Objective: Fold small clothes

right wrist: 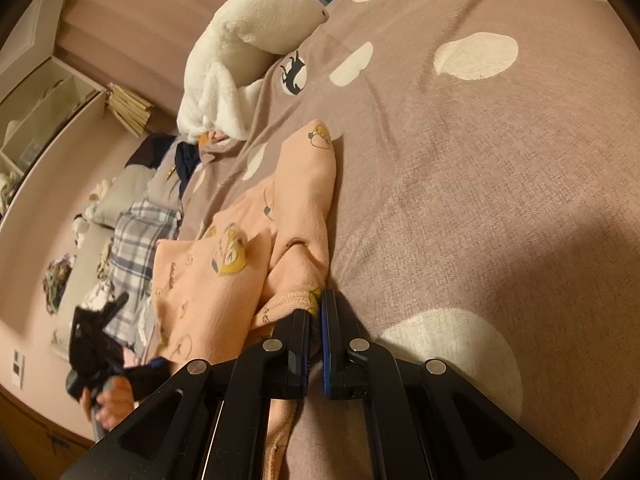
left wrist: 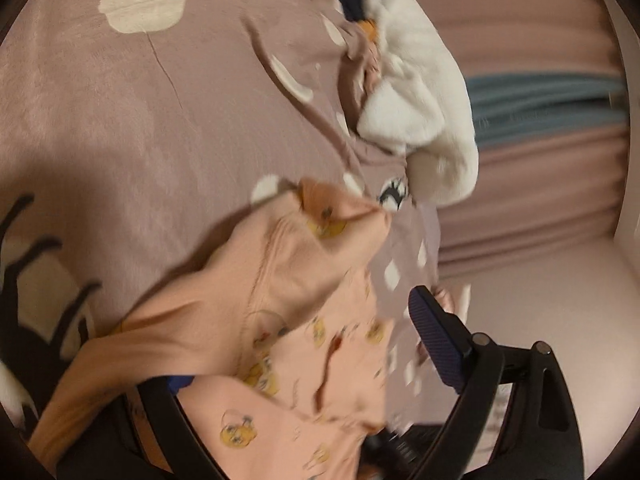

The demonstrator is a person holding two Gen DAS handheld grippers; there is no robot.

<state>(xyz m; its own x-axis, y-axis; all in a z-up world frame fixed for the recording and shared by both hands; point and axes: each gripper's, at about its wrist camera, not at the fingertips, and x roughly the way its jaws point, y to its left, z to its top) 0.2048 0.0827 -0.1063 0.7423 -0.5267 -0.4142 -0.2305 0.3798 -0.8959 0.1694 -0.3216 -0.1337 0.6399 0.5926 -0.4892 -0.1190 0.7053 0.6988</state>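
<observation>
Left gripper [left wrist: 304, 364] at lower centre, draped in peach garment [left wrist: 304, 288]; jaw gap hidden, so grip impossible to tell. Right gripper [right wrist: 316, 312] at lower centre, clamped on ribbed cuff of peach garment [right wrist: 224, 264]. Long axis from lower centre up toward upper middle, sleeve tip farthest. Beneath, mauve spotted bedspread [right wrist: 480, 160]; white plush [right wrist: 240, 60] upper left; plaid cloth [right wrist: 136, 240] far left.

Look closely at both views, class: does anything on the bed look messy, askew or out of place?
Yes. The peach cartoon-print garment lies bunched and twisted on the mauve spotted bedspread, not flat, with its ribbed hem pinched in the right tongs. A fluffy white fleece item sits crumpled near the bed's edge.
</observation>
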